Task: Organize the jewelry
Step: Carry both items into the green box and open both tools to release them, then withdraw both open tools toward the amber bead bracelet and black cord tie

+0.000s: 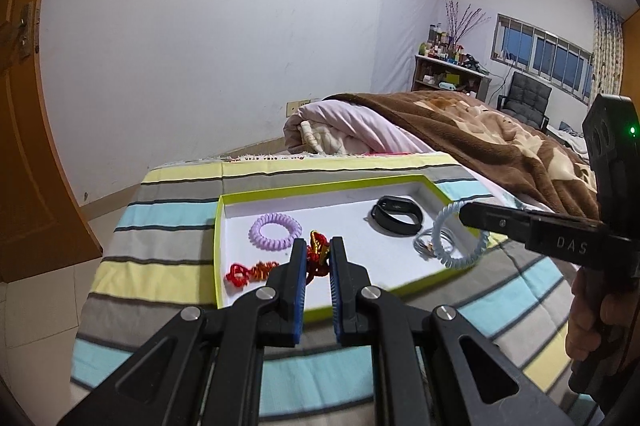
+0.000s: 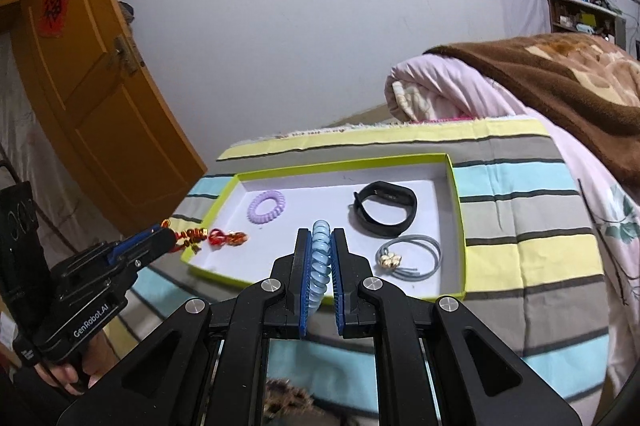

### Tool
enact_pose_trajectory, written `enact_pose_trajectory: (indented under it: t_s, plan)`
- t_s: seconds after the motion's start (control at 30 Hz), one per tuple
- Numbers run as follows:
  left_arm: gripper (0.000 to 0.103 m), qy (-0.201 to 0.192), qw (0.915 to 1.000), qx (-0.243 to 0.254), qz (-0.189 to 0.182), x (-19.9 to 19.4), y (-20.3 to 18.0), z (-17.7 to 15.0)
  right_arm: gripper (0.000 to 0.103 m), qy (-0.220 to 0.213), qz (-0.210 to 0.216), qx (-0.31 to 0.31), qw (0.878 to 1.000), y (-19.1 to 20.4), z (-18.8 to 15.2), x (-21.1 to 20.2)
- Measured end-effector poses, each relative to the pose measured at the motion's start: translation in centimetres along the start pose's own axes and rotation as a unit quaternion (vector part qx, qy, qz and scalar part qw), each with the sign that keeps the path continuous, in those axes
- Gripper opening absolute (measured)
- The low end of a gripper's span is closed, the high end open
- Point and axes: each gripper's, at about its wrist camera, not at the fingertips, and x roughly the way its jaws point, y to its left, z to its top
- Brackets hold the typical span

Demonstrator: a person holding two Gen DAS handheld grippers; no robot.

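A shallow tray (image 1: 328, 210) (image 2: 320, 198) with a green rim and white floor lies on the striped bedspread. In it are a purple spiral hair tie (image 1: 275, 231) (image 2: 267, 207), a black wristband (image 1: 396, 214) (image 2: 386, 208), a grey hair tie with a gold charm (image 1: 434, 244) (image 2: 412, 256) and a red knot ornament (image 1: 250, 272) (image 2: 226, 237). My left gripper (image 1: 318, 246) (image 2: 168, 236) is shut on a second red-and-gold ornament (image 1: 318, 254) (image 2: 192, 237) over the tray's near left corner. My right gripper (image 2: 321, 234) (image 1: 466, 215) is shut on a light blue spiral hair tie (image 2: 320, 258) (image 1: 459, 263) above the tray's near right part.
The striped bedspread (image 1: 168, 238) (image 2: 520, 254) surrounds the tray. A rolled pink quilt (image 1: 340, 130) (image 2: 432, 94) under a brown blanket (image 1: 480, 134) (image 2: 560, 74) lies behind and to the right. An orange door (image 2: 92, 98) stands at the left. A person's hand (image 1: 588, 322) (image 2: 64, 374) grips each handle.
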Motion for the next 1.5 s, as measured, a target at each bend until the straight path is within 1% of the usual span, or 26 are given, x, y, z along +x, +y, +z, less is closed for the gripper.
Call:
enact_pose_trajectory:
  t_s: [0.27, 0.43, 0.57, 0.63, 0.73, 0.87, 1.03, 1.17, 1.27, 1.33, 1.5]
  plan:
    - [0.012, 0.03, 0.9995, 0.0, 0.006, 4.0, 0.8, -0.3, 0.01, 0.033, -0.007, 0.008, 0.999, -1.9, 0.0, 4.0]
    - [0.012, 0.05, 0.9987, 0.001, 0.003, 5.5, 1.1, -0.9, 0.01, 0.045, -0.017, 0.011, 0.999, -2.8, -0.2, 5.2]
    - [0.012, 0.061, 0.9982, 0.0, -0.002, 6.3, 1.2, -1.3, 0.01, 0.054, -0.024, 0.012, 0.998, -3.3, -0.4, 5.7]
    - [0.012, 0.063, 0.998, 0.001, -0.003, 6.4, 1.1, -1.3, 0.011, 0.052, -0.027, 0.011, 0.998, -3.3, -0.5, 5.7]
    - [0.013, 0.063, 0.998, 0.002, -0.004, 6.3, 1.1, -1.3, 0.016, 0.051, -0.035, 0.009, 0.998, -3.2, -0.5, 5.6]
    - [0.015, 0.066, 0.9978, 0.0, -0.003, 6.2, 1.4, -1.2, 0.016, 0.047, -0.044, 0.003, 0.998, -3.1, -0.6, 5.3]
    - [0.019, 0.059, 0.9983, -0.006, 0.0, 4.9, 1.5, -1.0, 0.016, 0.036, -0.049, -0.001, 0.998, -2.5, -0.6, 4.0]
    - [0.019, 0.05, 0.9987, -0.001, 0.004, 3.0, 1.3, -1.2, 0.017, 0.022, -0.052, -0.006, 0.998, -1.4, -1.0, 2.0]
    - [0.02, 0.046, 0.9989, 0.002, 0.005, 1.0, 1.0, -1.4, 0.017, 0.011, -0.052, -0.014, 0.999, -0.3, -1.5, 0.2]
    - [0.02, 0.045, 0.9989, 0.007, 0.013, -0.3, 0.6, -1.7, 0.017, 0.005, -0.054, -0.021, 0.998, 0.6, -2.0, -1.2]
    - [0.02, 0.036, 0.9993, 0.001, 0.007, -4.1, -0.1, -3.1, 0.017, -0.011, -0.059, -0.04, 0.997, 2.7, -3.8, -4.8]
